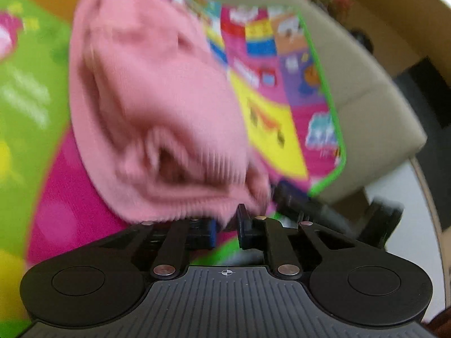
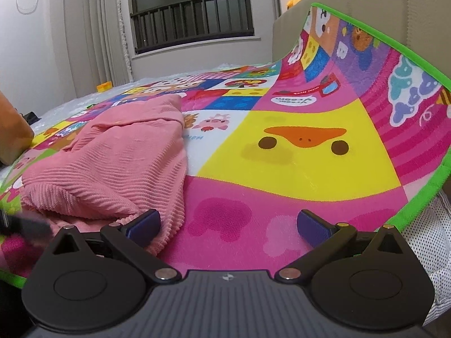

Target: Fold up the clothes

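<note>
The right gripper (image 2: 228, 224) is spread wide over bare pink mat (image 2: 296, 155), its left pad touching the pink ribbed garment (image 2: 118, 163). The folded garment's long axis runs from the jaws toward 11 o'clock; open mat lies from 12 to 2 o'clock, its green edge curling up against a beige headboard (image 2: 394, 5). The left gripper (image 1: 227, 229) is nearly closed, with the blurred garment (image 1: 157, 107) at 12 o'clock; a grip cannot be told.

Both wrist views look low and close across the mat (image 2: 296, 155), sharing the pink sweater (image 1: 157, 107).
</note>
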### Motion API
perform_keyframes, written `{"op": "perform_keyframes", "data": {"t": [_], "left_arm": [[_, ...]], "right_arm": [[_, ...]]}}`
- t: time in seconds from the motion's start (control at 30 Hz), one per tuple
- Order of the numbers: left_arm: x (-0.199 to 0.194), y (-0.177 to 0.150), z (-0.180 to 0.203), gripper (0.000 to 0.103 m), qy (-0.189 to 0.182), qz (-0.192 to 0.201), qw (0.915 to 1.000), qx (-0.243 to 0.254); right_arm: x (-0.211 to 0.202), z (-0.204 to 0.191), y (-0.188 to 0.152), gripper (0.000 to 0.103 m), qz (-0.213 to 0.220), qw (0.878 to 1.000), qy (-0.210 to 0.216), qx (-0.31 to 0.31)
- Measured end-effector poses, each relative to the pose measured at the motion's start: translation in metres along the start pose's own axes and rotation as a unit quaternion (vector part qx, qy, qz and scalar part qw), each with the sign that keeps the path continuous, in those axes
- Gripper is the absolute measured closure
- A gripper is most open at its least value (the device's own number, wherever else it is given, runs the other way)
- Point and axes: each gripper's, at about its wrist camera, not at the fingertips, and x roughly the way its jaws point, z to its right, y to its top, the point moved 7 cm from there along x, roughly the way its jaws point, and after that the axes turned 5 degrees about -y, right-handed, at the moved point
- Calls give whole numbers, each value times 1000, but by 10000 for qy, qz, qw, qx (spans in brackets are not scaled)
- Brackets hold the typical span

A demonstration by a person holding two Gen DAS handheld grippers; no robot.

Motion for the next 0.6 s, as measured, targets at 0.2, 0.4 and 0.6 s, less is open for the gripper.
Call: {"op": "perform_keyframes", "data": {"t": [0.2,0.4,0.6], "left_arm": [[-65,38,17,99,152,903,9928,766],[-70,16,-21,91,636,591,9956,344],[-61,-6,-45,48,800,341,9962,5]], "right_arm": [[0,0,-1,0,-58,10000,19,56],[-6,-1,7,0,-292,9987,270,-321],[-43,-30,5,0,410,9860,292,-1587]]}}
